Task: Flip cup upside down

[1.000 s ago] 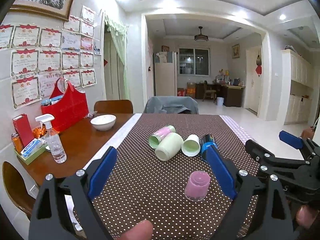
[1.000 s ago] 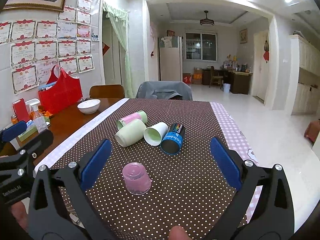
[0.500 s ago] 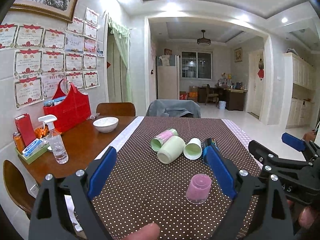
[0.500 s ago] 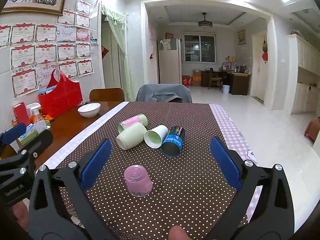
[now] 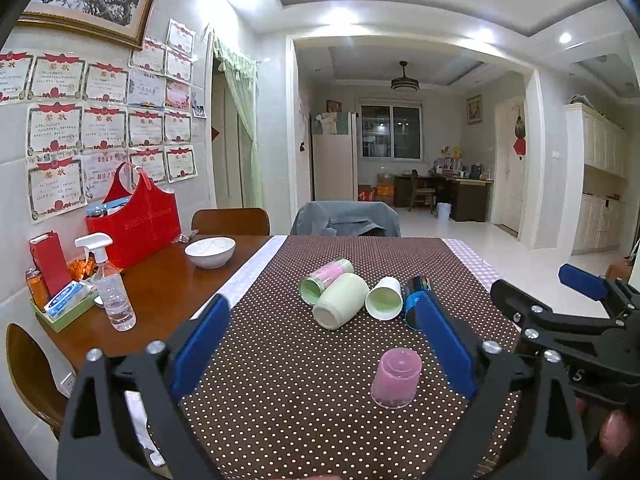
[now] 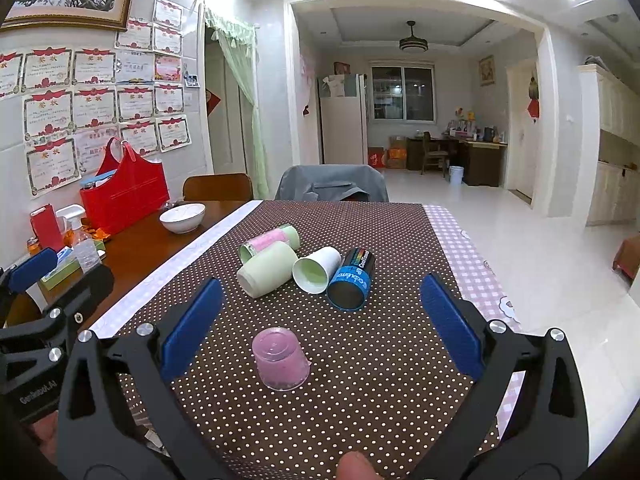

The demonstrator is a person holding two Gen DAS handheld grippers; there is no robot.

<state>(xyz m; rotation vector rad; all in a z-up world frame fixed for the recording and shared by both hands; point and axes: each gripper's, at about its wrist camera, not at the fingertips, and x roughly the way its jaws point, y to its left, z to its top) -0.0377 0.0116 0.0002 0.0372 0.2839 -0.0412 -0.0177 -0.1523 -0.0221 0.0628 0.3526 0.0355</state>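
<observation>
A pink translucent cup stands upside down on the brown dotted tablecloth; it also shows in the right wrist view. Behind it lie several cups on their sides: a pink-and-green one, a pale green one, a white one and a dark blue-rimmed one. My left gripper is open and empty, above the cloth left of the pink cup. My right gripper is open and empty, with the pink cup low between its fingers.
On the bare wood at the left stand a white bowl, a spray bottle, a red bag and a small tray of items. Chairs stand at the table's far side. The table's right edge drops to the floor.
Both grippers have tilted up and drawn back slightly, so the cups sit lower in view. The cups have not moved. Both grippers stay open.
</observation>
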